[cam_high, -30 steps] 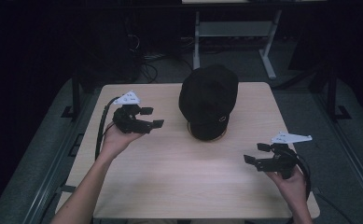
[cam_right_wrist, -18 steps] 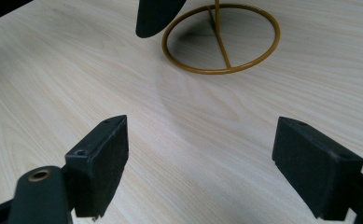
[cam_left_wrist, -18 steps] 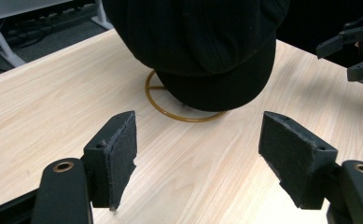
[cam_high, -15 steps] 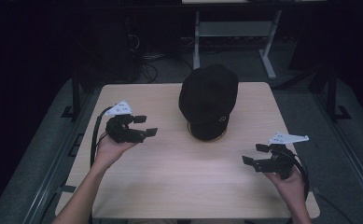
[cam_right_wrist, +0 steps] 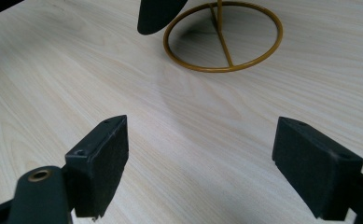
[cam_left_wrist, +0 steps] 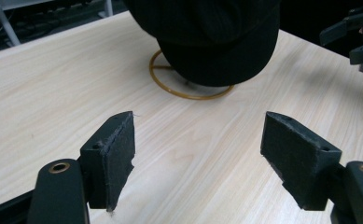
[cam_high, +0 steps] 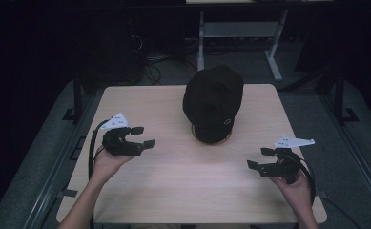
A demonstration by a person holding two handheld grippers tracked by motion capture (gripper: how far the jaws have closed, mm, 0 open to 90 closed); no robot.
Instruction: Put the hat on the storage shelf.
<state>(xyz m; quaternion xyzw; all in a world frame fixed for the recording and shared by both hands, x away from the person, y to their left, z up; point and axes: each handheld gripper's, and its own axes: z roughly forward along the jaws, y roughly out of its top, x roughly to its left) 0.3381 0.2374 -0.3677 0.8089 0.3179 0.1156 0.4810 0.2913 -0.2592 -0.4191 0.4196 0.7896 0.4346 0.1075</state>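
Observation:
A black cap (cam_high: 213, 102) rests on a stand with a gold wire ring base (cam_high: 211, 140) near the middle back of the light wooden table (cam_high: 192, 191). My left gripper (cam_high: 142, 137) hovers open over the table's left side, its jaws pointing toward the cap (cam_left_wrist: 216, 37) and the ring base (cam_left_wrist: 188, 91). Held over the right front of the table, my right gripper (cam_high: 260, 159) is open too; the right gripper view takes in the ring base (cam_right_wrist: 223, 39) and the cap's brim (cam_right_wrist: 158, 14). The far right gripper (cam_left_wrist: 356, 39) appears in the left gripper view.
Dark floor surrounds the table, with a white desk frame (cam_high: 240, 33) and cables (cam_high: 149, 62) behind it. Metal rails (cam_high: 54, 171) run along both sides. Bare tabletop lies between the two grippers in front of the cap.
My left gripper has drawn back toward the front left, away from the cap. The right gripper has barely shifted. Both stay open.

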